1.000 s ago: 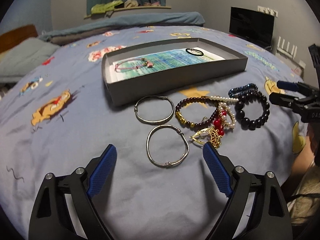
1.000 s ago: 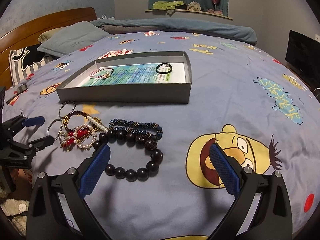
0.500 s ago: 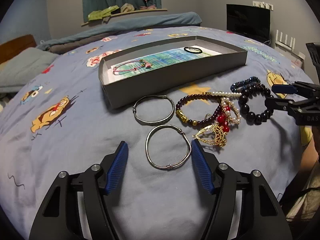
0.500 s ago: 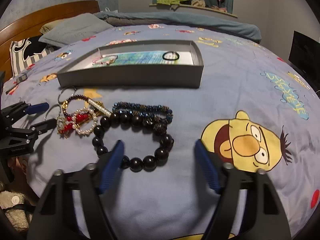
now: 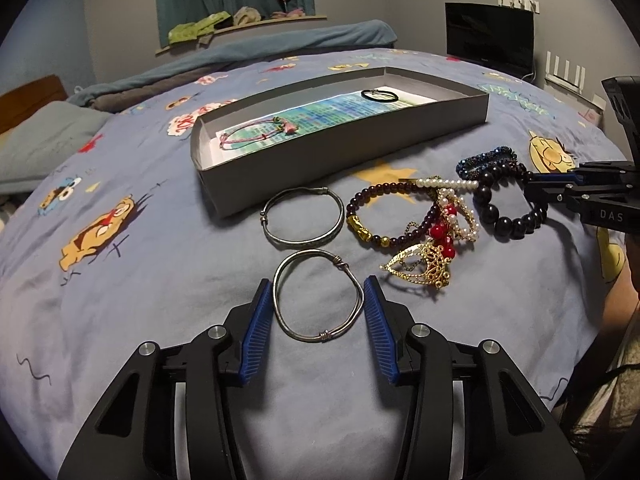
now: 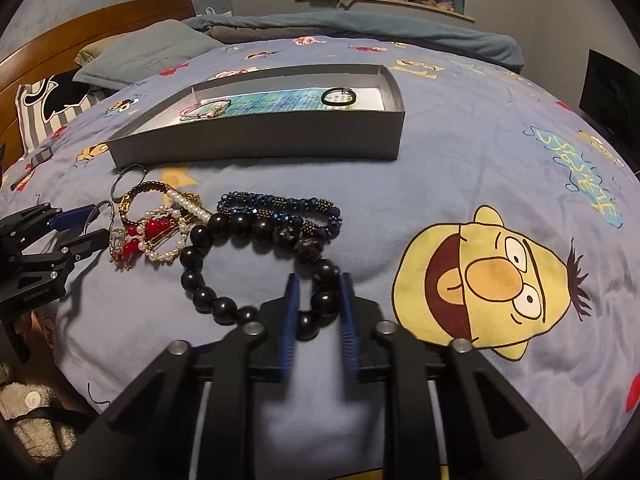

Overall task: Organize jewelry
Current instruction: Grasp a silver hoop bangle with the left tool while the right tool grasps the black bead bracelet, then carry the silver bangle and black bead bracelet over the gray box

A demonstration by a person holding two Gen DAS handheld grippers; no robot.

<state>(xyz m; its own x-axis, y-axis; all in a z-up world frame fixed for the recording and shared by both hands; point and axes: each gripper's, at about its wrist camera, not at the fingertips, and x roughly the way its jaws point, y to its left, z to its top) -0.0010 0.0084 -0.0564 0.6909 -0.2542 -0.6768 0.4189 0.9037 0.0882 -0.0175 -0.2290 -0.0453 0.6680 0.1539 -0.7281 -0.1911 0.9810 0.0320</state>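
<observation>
Jewelry lies loose on the blue cartoon bedspread [image 5: 120,280], mid-frame in both views, just in front of a grey tray [image 5: 340,144].

In the left wrist view a silver bangle [image 5: 318,300] sits low at centre, between the blue pads of the left gripper [image 5: 319,292]. The jaws are closing around it; the pads stand close on either side of the ring, and whether they press on it I cannot tell. A second bangle [image 5: 302,216] lies just above, near the tray's front wall. To the right is a tangle: a dark red bead bracelet [image 5: 384,216], a pearl string [image 5: 448,182], red beads [image 5: 442,232] and a gold filigree piece [image 5: 420,268].

In the right wrist view a black bead bracelet [image 6: 200,264] curves across lower centre. The right gripper [image 6: 318,292] is closing on its near right side, with beads between the pads, which look to touch them. A blue beaded bracelet [image 6: 280,204] lies just above, touching the black one.

Inside the tray, a pink cord bracelet [image 5: 256,134] rests at the left end and a black hair tie [image 5: 380,95] at the right, both on a printed paper liner [image 5: 320,114].

A pillow [image 6: 148,56] and wooden headboard [image 6: 80,36] fill the upper left of the right view; a dark screen [image 5: 490,36] stands upper right in the left view.
</observation>
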